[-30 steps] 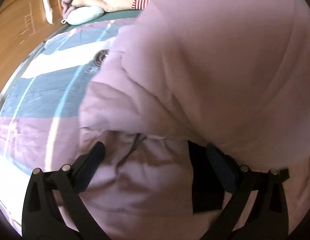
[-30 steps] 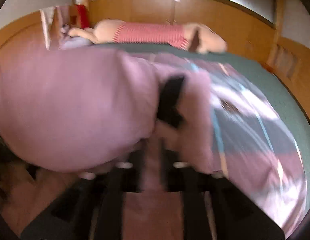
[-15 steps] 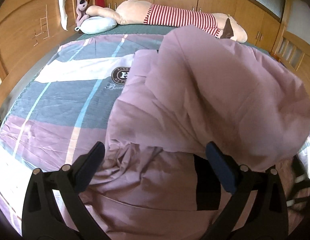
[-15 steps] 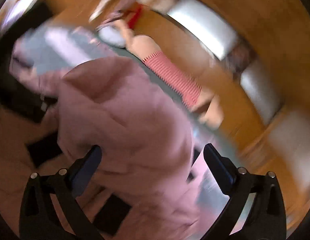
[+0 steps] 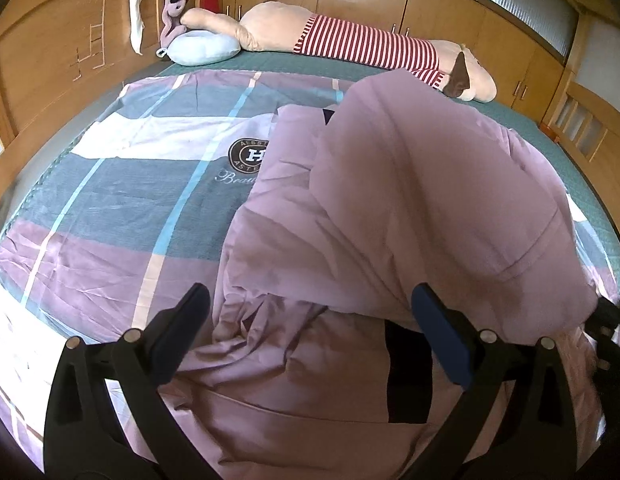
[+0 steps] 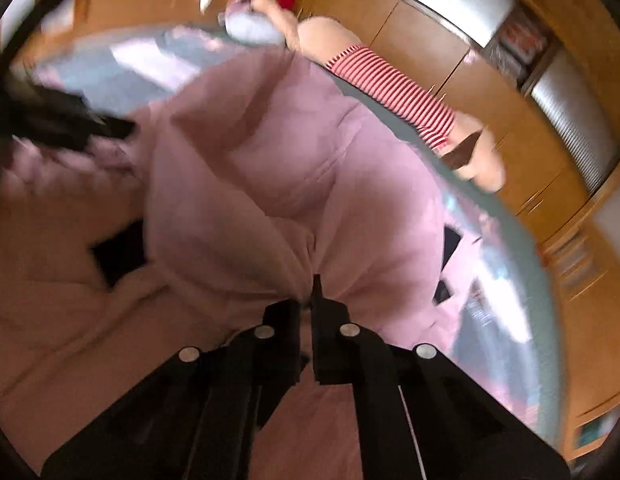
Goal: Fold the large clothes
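A large pink garment [image 5: 410, 208] with black patches lies on the bed, its upper layer puffed up and folded over toward the near side. It also fills the right wrist view [image 6: 249, 184]. My left gripper [image 5: 310, 320] is open and empty, with its jaws wide apart over the garment's near part. My right gripper [image 6: 307, 300] is shut on a bunched fold of the pink garment. Part of the left gripper [image 6: 61, 120] shows blurred at the left of the right wrist view.
The bed carries a plaid quilt [image 5: 129, 184] in grey, white and pink with a round logo. A long plush toy in a red striped shirt [image 5: 350, 44] and a pale blue pillow [image 5: 201, 50] lie at the far edge. Wooden cupboards [image 5: 450, 8] surround the bed.
The puffed garment layer has come down and moved away from the left camera. My right gripper opened, then closed on a fold of the garment. The left gripper stays open.
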